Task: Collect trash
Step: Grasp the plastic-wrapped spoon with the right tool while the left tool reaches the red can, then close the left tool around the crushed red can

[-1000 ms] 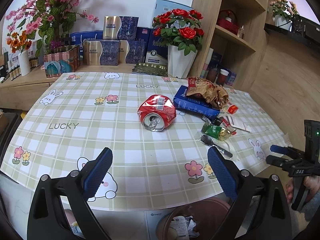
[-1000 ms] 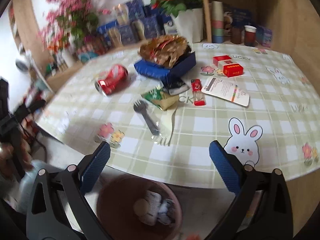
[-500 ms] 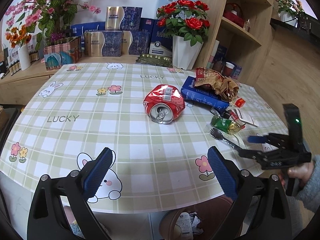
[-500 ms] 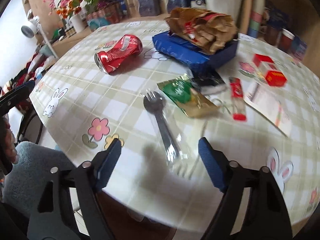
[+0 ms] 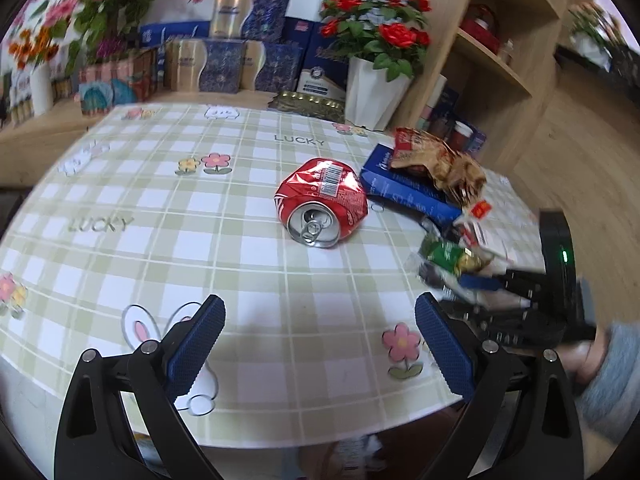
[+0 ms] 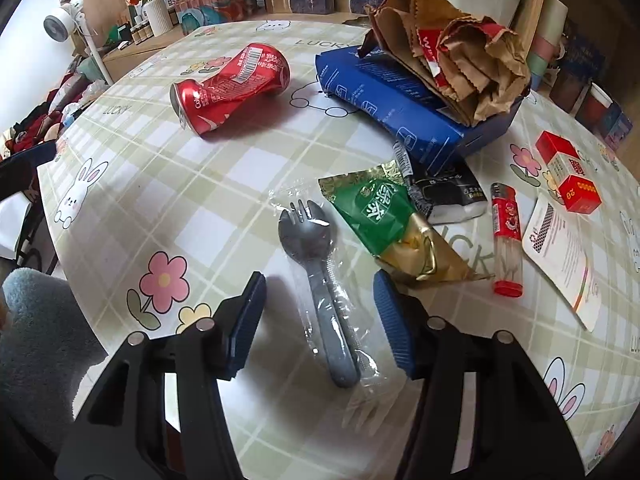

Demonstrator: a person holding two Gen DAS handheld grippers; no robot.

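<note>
Jaws closing astride wrapped spork (image 6: 320,276), right gripper (image 6: 320,312) tilted steeply down

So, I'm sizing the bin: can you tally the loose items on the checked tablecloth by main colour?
Red: 3, crushed soda can, plastic lighter, small carton
Blue: 1, flat box
Green: 1, foil sachet
Brown: 1, crumpled paper bag
Grey: 1, wrapped plastic spork
Total: 7

Both grippers share one build: black angular arms with silver screws at the joints; blue ribbed pads (image 6: 390,322) on the fingers; the right gripper (image 5: 476,286) has a black body with a small green light; a fuzzy grey-blue sleeve (image 5: 612,376) covers the wrist.
</note>
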